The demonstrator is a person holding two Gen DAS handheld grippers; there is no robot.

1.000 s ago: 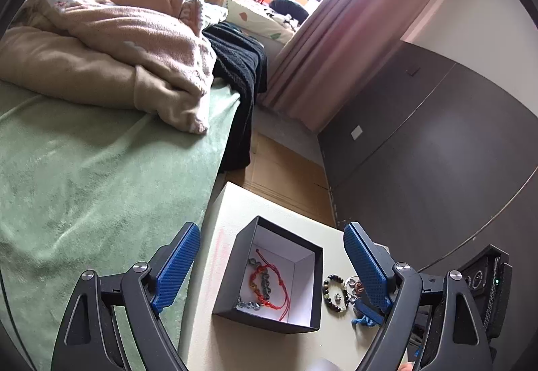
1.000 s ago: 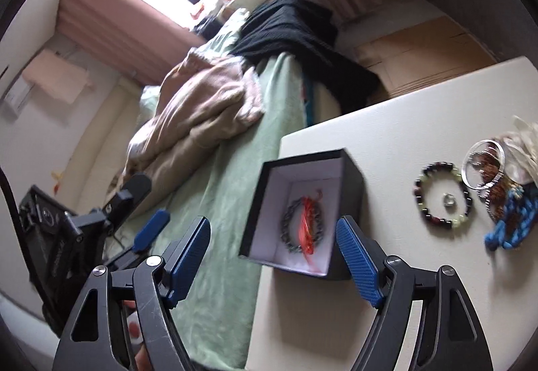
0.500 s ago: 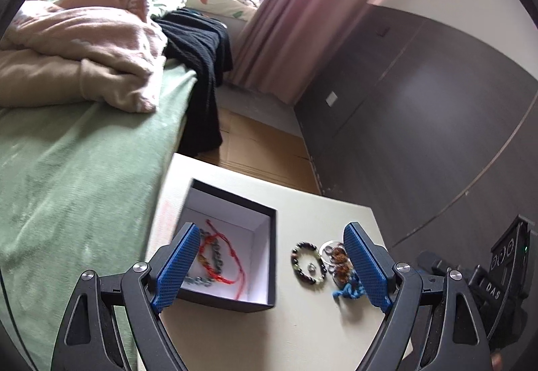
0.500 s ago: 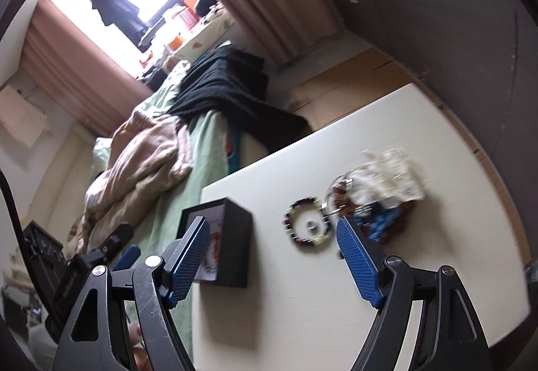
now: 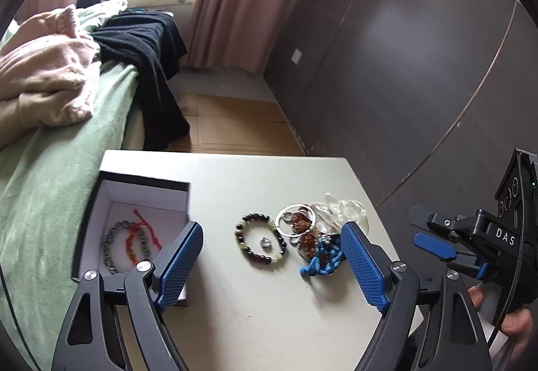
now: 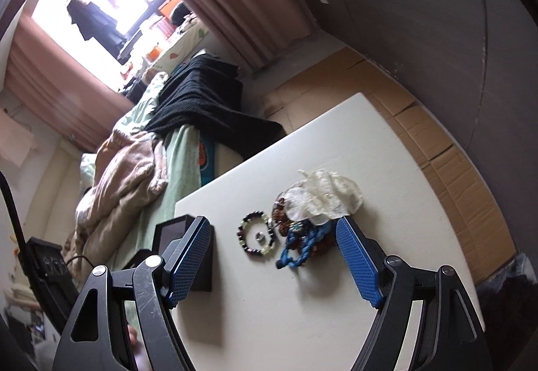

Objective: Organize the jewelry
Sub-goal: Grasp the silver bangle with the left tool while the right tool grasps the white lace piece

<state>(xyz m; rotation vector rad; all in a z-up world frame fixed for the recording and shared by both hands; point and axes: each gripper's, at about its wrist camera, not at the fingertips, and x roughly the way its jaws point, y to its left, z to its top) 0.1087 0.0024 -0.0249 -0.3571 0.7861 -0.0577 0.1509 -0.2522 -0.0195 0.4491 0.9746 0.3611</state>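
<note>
- The left gripper (image 5: 270,265) hovers above the white surface (image 5: 269,320); its jaws, just narrowed a little, stand wide with nothing clamped.
- The beaded bracelet (image 5: 261,241), a small ring (image 5: 265,242) inside it, lies on the surface between those jaws.
- The open black box (image 5: 111,236), holding two bracelets, sits at the left jaw.
- The right gripper (image 6: 274,258) has jaws wide and empty, framing the tangled jewelry pile (image 6: 302,229).

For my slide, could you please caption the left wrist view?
Open left gripper above beaded bracelet, beside black box.
</note>
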